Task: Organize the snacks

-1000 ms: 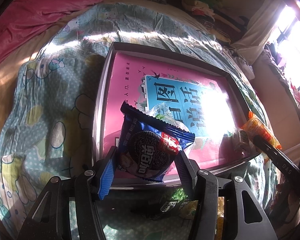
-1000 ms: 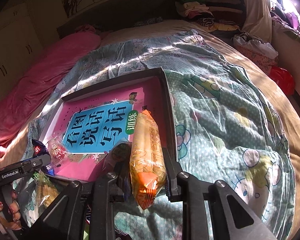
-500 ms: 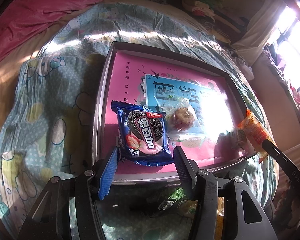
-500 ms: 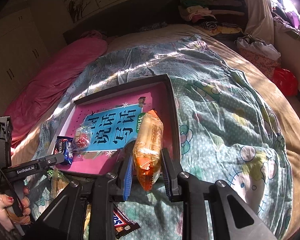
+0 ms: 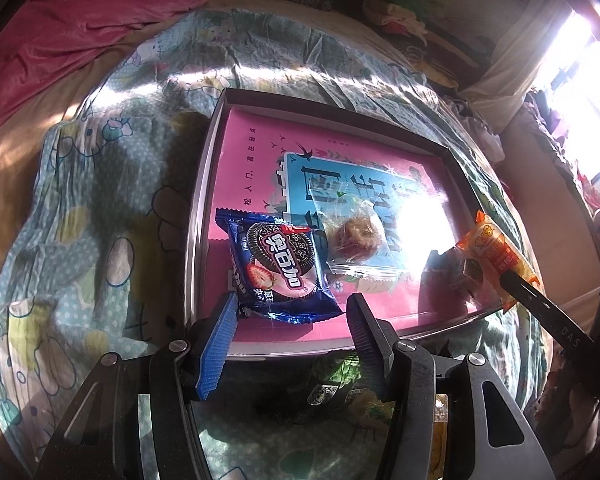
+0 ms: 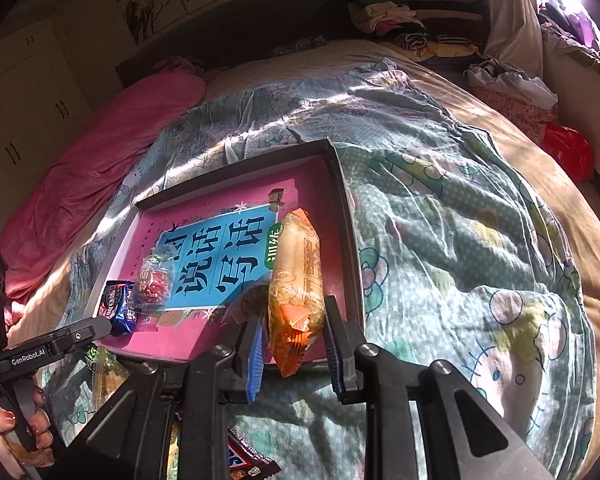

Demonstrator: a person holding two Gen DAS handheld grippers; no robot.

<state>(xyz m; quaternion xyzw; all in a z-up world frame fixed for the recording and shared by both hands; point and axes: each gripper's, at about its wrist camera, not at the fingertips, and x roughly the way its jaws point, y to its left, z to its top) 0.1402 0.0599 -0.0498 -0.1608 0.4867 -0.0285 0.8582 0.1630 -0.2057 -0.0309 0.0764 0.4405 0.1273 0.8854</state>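
A shallow box (image 5: pixel 204 208) with a pink and blue book cover inside lies on the bed. A blue Oreo packet (image 5: pixel 278 266) lies flat in its near left corner, beside a clear-wrapped round snack (image 5: pixel 354 236). My left gripper (image 5: pixel 290 316) is open, just behind the Oreo packet, not touching it. My right gripper (image 6: pixel 294 336) is shut on an orange-yellow snack packet (image 6: pixel 296 276), held over the box's right side (image 6: pixel 346 216). That packet also shows in the left wrist view (image 5: pixel 496 252). The Oreo packet (image 6: pixel 118 306) and round snack (image 6: pixel 154 280) show in the right wrist view.
The box rests on a cartoon-print blanket (image 6: pixel 440 220). Loose snack packets lie on the blanket in front of the box: a green one (image 5: pixel 336 384) and a Snickers-like bar (image 6: pixel 246 460). A pink quilt (image 6: pixel 80 168) lies at the back left.
My left gripper let go of the Oreo packet, which now lies flat in the box. My right gripper pulled back a little, still holding the orange packet.
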